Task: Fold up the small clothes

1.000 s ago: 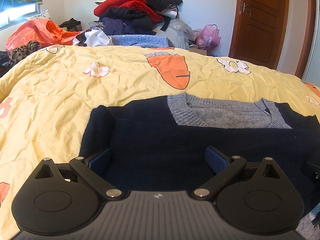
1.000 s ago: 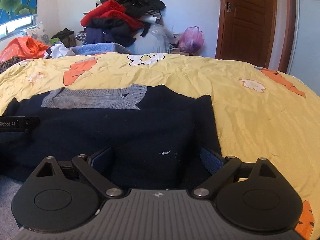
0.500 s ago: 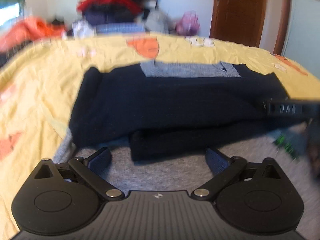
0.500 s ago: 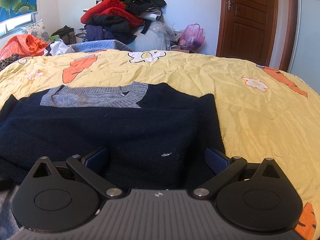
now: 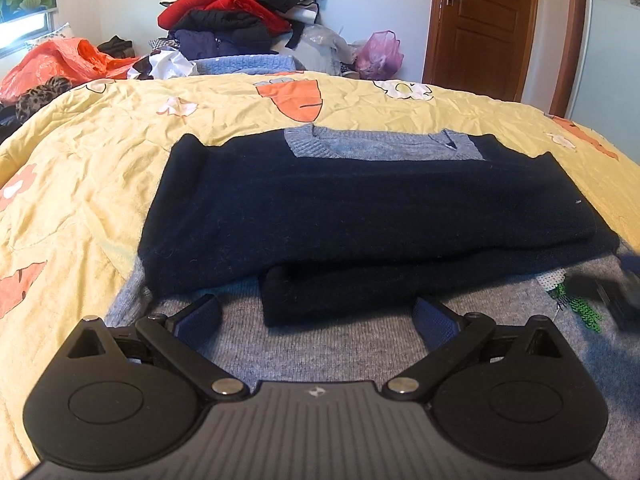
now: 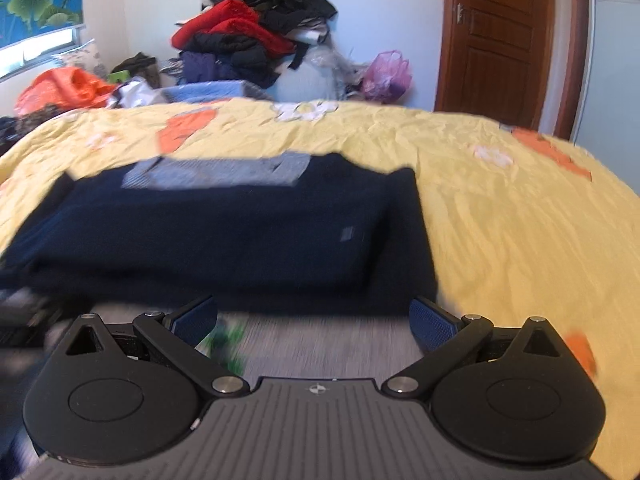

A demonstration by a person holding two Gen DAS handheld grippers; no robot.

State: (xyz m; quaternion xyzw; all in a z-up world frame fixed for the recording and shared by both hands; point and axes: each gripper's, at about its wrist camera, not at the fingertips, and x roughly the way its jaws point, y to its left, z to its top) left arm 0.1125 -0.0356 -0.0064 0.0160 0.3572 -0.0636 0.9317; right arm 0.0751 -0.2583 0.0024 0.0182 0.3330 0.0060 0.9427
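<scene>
Both the left tool (image 5: 316,314) and right tool (image 6: 314,316) gape wide and empty over the grey hem (image 5: 340,344), so each should pinch a near corner evenly before folding toward the navy sweater's (image 5: 360,208) grey collar (image 5: 380,148) on the bed (image 5: 100,168).

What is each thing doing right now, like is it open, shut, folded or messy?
Left gripper: jaws open, holding nothing.
Right gripper: jaws open, holding nothing.
Navy sweater: folded, lying flat on the quilt, grey collar facing up.
Grey garment: spread flat, partly under the sweater.
Yellow quilt: spread out, wrinkled.
Clothes pile: heaped, unfolded.
Wooden door: shut.
</scene>
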